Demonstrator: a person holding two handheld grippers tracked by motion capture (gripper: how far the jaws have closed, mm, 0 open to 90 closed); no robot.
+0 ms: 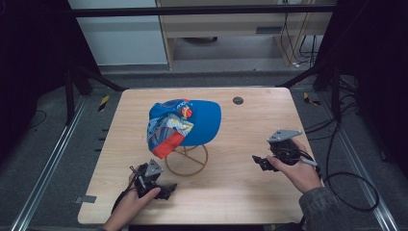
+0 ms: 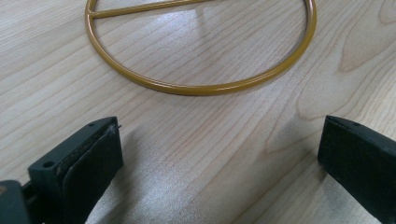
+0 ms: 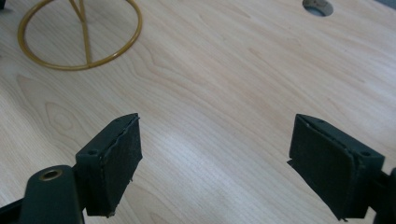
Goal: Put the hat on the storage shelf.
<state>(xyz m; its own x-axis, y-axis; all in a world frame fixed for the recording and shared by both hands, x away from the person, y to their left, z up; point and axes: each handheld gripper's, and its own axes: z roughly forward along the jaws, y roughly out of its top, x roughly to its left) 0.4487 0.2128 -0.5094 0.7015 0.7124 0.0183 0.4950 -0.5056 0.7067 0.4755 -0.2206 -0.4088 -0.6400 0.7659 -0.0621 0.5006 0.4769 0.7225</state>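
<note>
A blue cap (image 1: 190,122) with a red, white and orange print sits on top of a yellow wire stand whose ring base (image 1: 186,161) rests on the wooden table (image 1: 240,192). My left gripper (image 1: 168,190) is open near the front edge, just below and left of the ring (image 2: 201,86), its jaws wide apart over bare wood. My right gripper (image 1: 260,161) is open at the right side of the table, pointing left toward the stand, whose ring (image 3: 77,39) lies far off at upper left of the right gripper view. Nothing lies between either pair of jaws.
A round grey cable hole (image 1: 237,100) sits near the table's far edge, also seen as a hole (image 3: 317,6) in the right gripper view. A strip of grey tape (image 1: 85,198) marks the front left corner. Black frame struts and cables surround the table.
</note>
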